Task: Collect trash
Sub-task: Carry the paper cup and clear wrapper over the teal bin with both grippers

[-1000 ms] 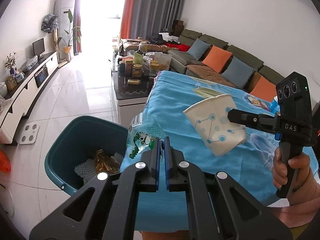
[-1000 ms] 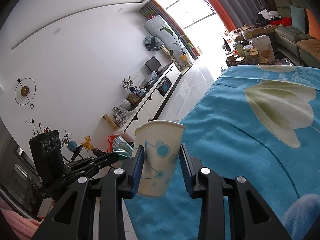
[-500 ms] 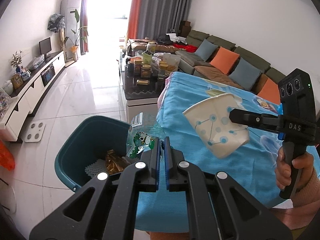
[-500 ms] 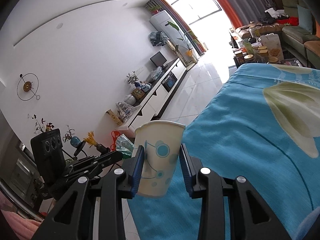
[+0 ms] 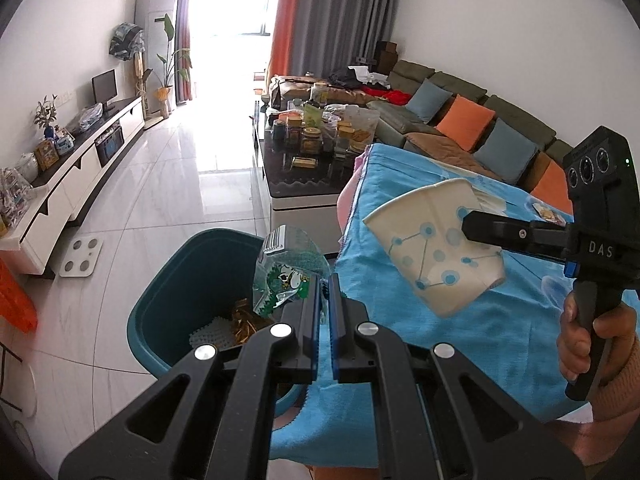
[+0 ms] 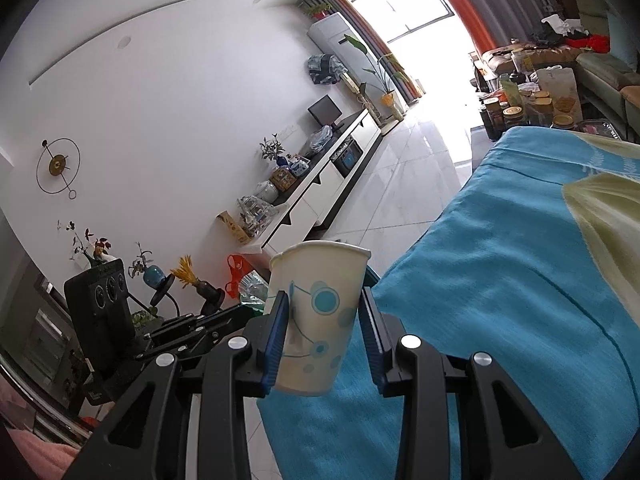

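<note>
**Both grippers loaded beside the bin**

On my left wrist view, the left gripper (image 5: 325,280) has its jaws pinched together on a clear plastic snack wrapper (image 5: 286,272) with green print. The wrapper sticks up from the fingertips and hangs over the rim of the teal trash bin (image 5: 168,292) standing on the white tiled floor. Inside the bin I see a gold foil wrapper (image 5: 242,322) and a white foam net (image 5: 208,334).

My right gripper (image 6: 322,322) clamps a white paper cup (image 6: 318,316) with blue dot-and-line print, one pad on each side of its wall. From the left camera the cup (image 5: 436,246) lies tilted, mouth toward the upper left, held in the air above the blue cloth (image 5: 460,332) covering the table, near its edge beside the bin. A hand (image 5: 588,340) grips the right gripper's handle.
</note>
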